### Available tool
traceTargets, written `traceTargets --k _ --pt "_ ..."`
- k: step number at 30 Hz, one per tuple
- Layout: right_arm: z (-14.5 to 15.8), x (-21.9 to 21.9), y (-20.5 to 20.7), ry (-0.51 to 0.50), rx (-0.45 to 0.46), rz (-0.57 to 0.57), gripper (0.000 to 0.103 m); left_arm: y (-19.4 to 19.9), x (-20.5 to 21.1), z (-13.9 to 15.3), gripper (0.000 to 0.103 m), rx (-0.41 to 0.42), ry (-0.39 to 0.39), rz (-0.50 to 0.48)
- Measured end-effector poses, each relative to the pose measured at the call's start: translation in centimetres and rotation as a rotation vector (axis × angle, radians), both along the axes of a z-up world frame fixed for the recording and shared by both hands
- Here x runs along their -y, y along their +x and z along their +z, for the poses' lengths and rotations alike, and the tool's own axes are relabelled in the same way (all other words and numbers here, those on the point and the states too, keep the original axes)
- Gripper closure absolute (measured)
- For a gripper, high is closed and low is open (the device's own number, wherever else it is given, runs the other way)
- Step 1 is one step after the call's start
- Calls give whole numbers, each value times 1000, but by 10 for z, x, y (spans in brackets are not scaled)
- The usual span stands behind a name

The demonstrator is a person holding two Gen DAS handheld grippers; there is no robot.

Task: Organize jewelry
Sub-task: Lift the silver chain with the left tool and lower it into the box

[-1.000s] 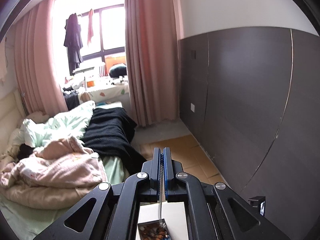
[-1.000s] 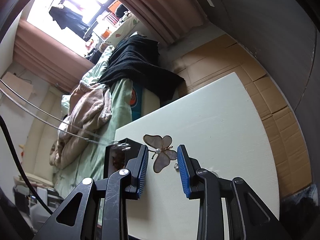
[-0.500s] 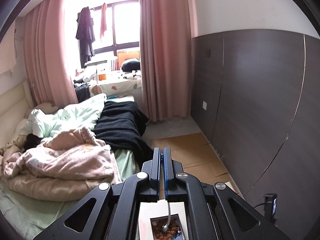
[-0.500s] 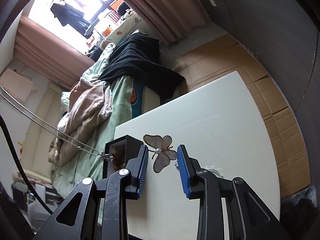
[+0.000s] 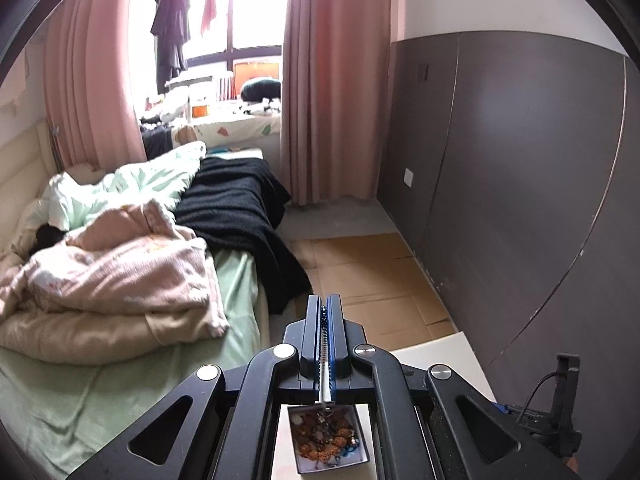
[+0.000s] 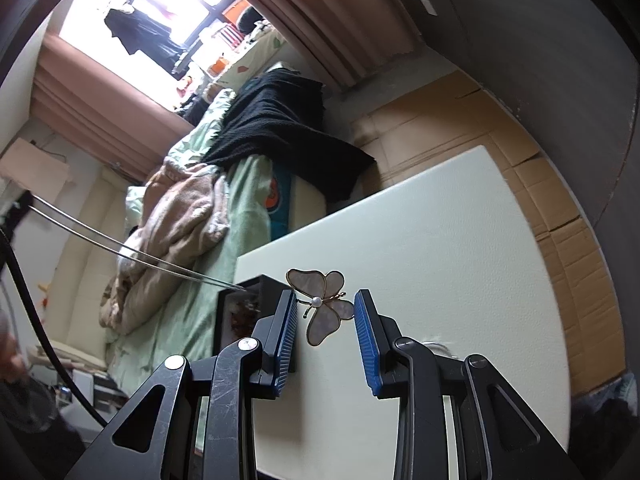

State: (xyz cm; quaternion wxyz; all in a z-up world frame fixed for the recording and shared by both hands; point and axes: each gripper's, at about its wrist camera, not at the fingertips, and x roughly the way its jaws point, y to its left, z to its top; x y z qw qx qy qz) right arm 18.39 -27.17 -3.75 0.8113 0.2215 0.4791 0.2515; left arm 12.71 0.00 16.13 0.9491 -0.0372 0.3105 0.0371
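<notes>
My left gripper (image 5: 324, 300) is shut on thin metal tweezers (image 5: 325, 376), which reach down to a small open box (image 5: 330, 440) full of mixed beads and jewelry. In the right wrist view the tweezers (image 6: 120, 246) come in from the left, their tip at the rim of the black box (image 6: 240, 312). The box stands at the left edge of the white table (image 6: 440, 260). My right gripper (image 6: 325, 308) is shut on a pearly butterfly brooch (image 6: 320, 320) with a gold outline, held upright just above the table beside the box.
A bed with pink, green and black blankets (image 5: 120, 272) lies left of the table. Cardboard (image 5: 372, 264) covers the floor beyond it, and a dark panelled wall (image 5: 520, 180) runs along the right. A small metal piece (image 6: 436, 346) lies on the table behind my right finger.
My left gripper has sunk toward the table, so the box looks larger below it and the tweezers' tip has come down to the box. The right gripper and brooch have stayed still.
</notes>
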Motion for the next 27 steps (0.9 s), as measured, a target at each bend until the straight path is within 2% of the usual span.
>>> traceTargets --k 5,13,18,27 --pt "4 -18 -2 8 21 30 72 0 -3 -24 101 -26 -46 -5" --pt "-3 -43 -1 -21 14 62 72 11 -16 -79 101 -87 -136 -3" --pt "-5 -51 0 -27 17 66 72 20 -27 -120 101 -127 -192 18" --pt "-9 -59 3 -8 24 44 72 30 -34 -200 101 -224 -336 15"
